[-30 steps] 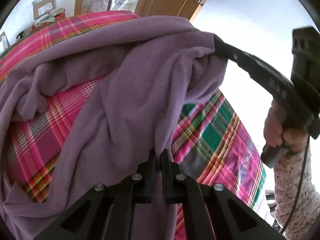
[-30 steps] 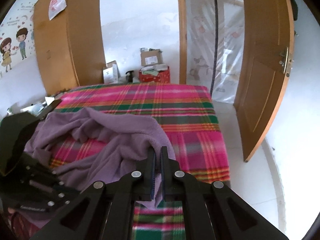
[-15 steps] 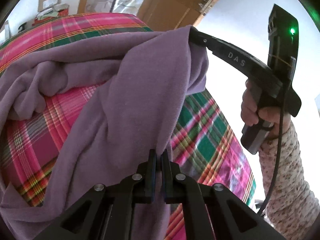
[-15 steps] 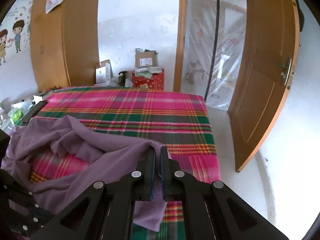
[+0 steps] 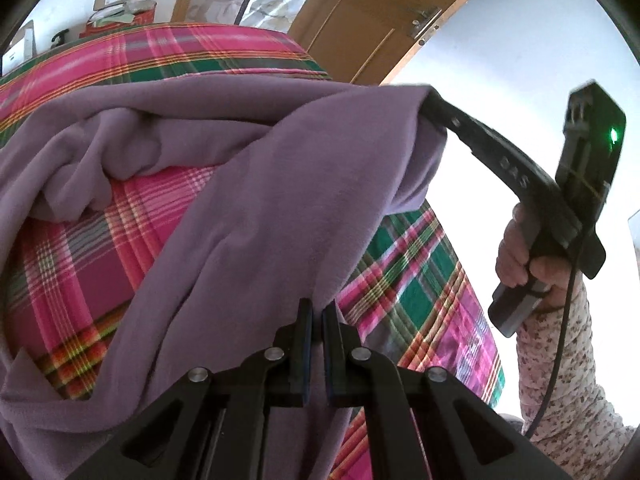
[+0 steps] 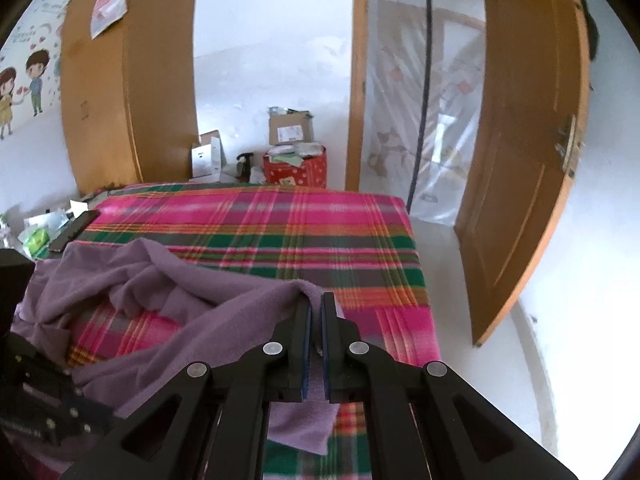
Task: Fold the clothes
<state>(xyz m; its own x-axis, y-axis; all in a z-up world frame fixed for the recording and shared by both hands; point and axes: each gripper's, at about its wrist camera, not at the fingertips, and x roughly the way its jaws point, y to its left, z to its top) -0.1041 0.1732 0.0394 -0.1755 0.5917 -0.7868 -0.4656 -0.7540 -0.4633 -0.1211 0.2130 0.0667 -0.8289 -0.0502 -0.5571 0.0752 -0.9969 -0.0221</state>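
Observation:
A purple fleece garment [image 5: 256,200] hangs stretched between both grippers above a bed with a pink and green plaid blanket [image 5: 416,292]. My left gripper [image 5: 316,308] is shut on a fold of the cloth near its lower edge. In the left wrist view the right gripper [image 5: 426,100] pinches a far corner of the garment, held by a hand [image 5: 520,256] in a floral sleeve. In the right wrist view my right gripper [image 6: 316,304] is shut on the purple garment [image 6: 192,304], which sags in loose folds to the left over the plaid blanket [image 6: 280,224].
An open wooden door [image 6: 528,168] stands right of the bed, with white floor beside it. Boxes and a red container [image 6: 296,168] are piled beyond the bed's far end. A wooden wardrobe [image 6: 128,80] rises at the left, with clutter [image 6: 40,232] below it.
The right gripper has carried its corner of the garment rightward and away from the left gripper, drawing the cloth tauter. The left view has rolled slightly.

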